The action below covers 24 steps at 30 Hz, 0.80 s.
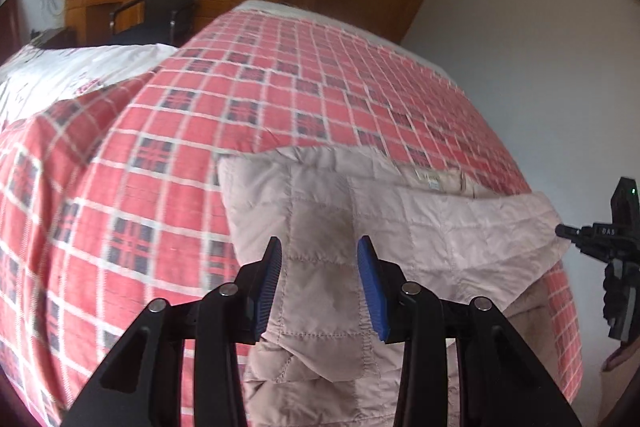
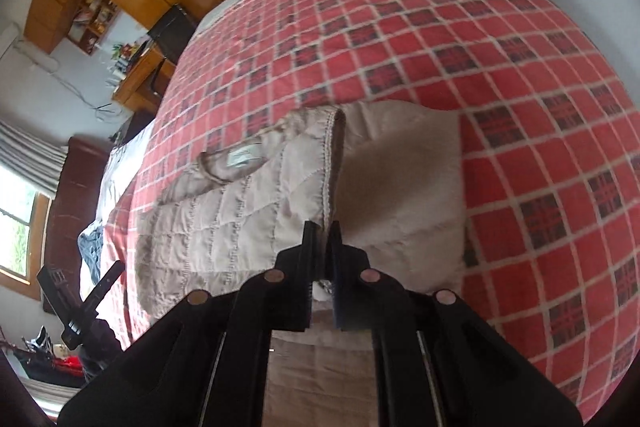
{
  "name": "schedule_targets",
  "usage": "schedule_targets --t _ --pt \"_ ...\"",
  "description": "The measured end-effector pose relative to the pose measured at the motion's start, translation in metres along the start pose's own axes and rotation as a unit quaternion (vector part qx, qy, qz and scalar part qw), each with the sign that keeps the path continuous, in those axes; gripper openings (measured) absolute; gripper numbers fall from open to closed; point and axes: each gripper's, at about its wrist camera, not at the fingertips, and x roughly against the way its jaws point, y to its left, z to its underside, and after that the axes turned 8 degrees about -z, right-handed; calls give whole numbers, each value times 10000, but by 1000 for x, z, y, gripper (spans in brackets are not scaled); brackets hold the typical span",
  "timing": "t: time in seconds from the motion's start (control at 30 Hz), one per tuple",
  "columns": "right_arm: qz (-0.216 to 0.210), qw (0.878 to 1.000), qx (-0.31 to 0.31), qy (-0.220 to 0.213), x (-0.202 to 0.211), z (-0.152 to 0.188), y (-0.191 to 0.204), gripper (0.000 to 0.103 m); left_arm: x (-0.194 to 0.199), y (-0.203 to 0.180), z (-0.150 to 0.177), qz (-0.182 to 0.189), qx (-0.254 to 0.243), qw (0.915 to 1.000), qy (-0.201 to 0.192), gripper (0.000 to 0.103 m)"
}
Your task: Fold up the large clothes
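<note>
Lying on bedspread (image 1: 320,87): quilted jacket (image 1: 328,211)

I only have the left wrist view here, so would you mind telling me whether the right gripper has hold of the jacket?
Observer: Yes. The right gripper is nearly shut, pinching an edge of the quilted jacket.
Operator: Thank you. What lies past that edge?
Observer: The smooth lining, on the plaid bedspread.
Operator: And is my left gripper in your view?
Observer: Yes, at the lower left, beyond the jacket's edge.
</note>
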Motion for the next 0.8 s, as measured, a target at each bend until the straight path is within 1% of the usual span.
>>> schedule_targets --t 0.1,0.2,0.27,0.33,0.4,0.43,0.57,0.63,0.67,0.73,0.8 --pt "252 9996 -68 93 -16 11 -14 6 -23 -9 6 -129 -126 9995 262 39" --pt "370 9988 -162 293 -37 15 -22 6 -43 -10 12 -304 -185 9983 465 39" --pt "470 9976 -202 475 -54 21 -31 7 -52 -7 15 -334 -124 9980 528 39" --pt "482 9972 -199 530 -61 25 -34 8 -53 -6 14 -371 -144 9977 540 39" --pt "500 9974 -122 509 -58 27 -32 13 -47 -10 12 -441 -228 9974 527 39" --pt "533 9973 -112 493 -55 27 -30 18 -43 -11 11 -452 -247 9974 506 39" --pt "551 9983 76 156 -26 22 -16 19 -11 -18 2 -275 -216 9992 188 41" --pt "342 9992 188 50 -16 18 -5 19 -1 -29 -1 -221 -298 9993 66 44" --pt "277 9993 251 54 -16 17 0 19 1 -34 -2 -198 -339 9992 61 45" --pt "218 9987 427 165 -22 18 13 19 -2 -44 -1 -154 -405 9989 176 46" --pt "247 9977 563 301 -32 21 20 19 -9 -49 3 -187 -464 9983 286 46"
